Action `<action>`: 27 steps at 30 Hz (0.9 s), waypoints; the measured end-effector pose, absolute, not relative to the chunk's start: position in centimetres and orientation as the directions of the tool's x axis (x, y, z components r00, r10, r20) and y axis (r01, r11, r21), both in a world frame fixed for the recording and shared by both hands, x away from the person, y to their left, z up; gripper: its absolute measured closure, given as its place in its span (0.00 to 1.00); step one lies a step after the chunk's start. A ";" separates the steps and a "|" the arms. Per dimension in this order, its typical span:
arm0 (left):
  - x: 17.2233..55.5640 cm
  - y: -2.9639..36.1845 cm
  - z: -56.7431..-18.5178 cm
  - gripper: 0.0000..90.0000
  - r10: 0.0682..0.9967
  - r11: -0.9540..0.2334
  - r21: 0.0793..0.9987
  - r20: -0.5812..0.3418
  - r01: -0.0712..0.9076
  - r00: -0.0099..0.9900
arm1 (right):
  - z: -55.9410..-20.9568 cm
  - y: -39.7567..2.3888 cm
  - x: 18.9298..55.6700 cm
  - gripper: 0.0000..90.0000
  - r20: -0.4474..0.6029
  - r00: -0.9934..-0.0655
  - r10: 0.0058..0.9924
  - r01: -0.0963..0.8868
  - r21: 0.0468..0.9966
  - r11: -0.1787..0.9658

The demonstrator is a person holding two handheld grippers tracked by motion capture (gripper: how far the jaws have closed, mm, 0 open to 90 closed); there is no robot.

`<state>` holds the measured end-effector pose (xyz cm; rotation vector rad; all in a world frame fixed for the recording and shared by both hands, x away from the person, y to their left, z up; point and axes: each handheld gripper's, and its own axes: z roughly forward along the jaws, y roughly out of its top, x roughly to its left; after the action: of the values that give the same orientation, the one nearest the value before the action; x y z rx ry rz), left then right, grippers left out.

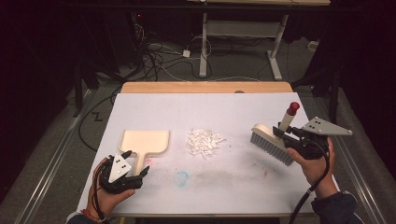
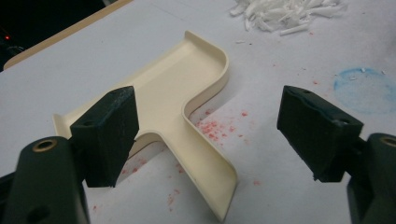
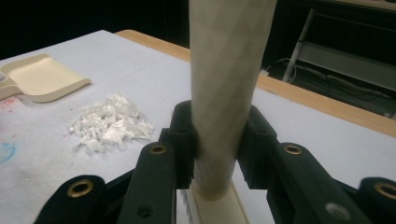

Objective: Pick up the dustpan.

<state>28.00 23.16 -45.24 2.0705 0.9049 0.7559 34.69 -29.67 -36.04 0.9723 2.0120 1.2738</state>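
A cream dustpan (image 1: 144, 140) lies flat at the table's left, its handle toward me. My left gripper (image 1: 136, 164) stands open astride that handle; in the left gripper view its two pads (image 2: 109, 133) sit apart on either side of the dustpan (image 2: 187, 79) without pressing it. A heap of white scraps (image 1: 204, 141) lies mid-table. At the right, my right gripper (image 1: 290, 135) is shut on the pale handle of a brush (image 1: 270, 142) with grey bristles and a red cap. In the right gripper view the jaws clamp the brush handle (image 3: 224, 79), with the scraps (image 3: 109, 123) beyond.
A white sheet (image 1: 210, 112) covers the table, with a wooden strip (image 1: 205, 87) along its far edge. A blue stain (image 1: 181, 177) and red specks mark the sheet near me. Cables and another table's legs (image 1: 203, 46) lie on the floor beyond.
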 end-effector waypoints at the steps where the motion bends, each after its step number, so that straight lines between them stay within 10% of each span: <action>1: 28.0 23.1 -45.2 0.22 0.788 -0.479 0.803 0.217 0.353 0.576 | -36.0 -29.4 35.2 0.79 -0.076 -0.580 0.811 0.276 0.918 0.284; 17: 28.4 23.2 -45.9 0.22 0.813 -0.475 0.774 0.202 0.420 0.546 | -36.0 -27.5 39.3 0.79 -0.077 -0.571 0.817 0.269 0.923 0.275; 27: 30.1 24.9 -46.8 0.24 0.920 -0.303 0.696 0.036 0.651 0.390 | -35.7 -26.6 40.6 0.79 -0.067 -0.564 0.823 0.267 0.928 0.258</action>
<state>30.09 24.86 -46.81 2.0569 1.3406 0.5868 40.63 -26.64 -35.67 0.9849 1.9761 1.2950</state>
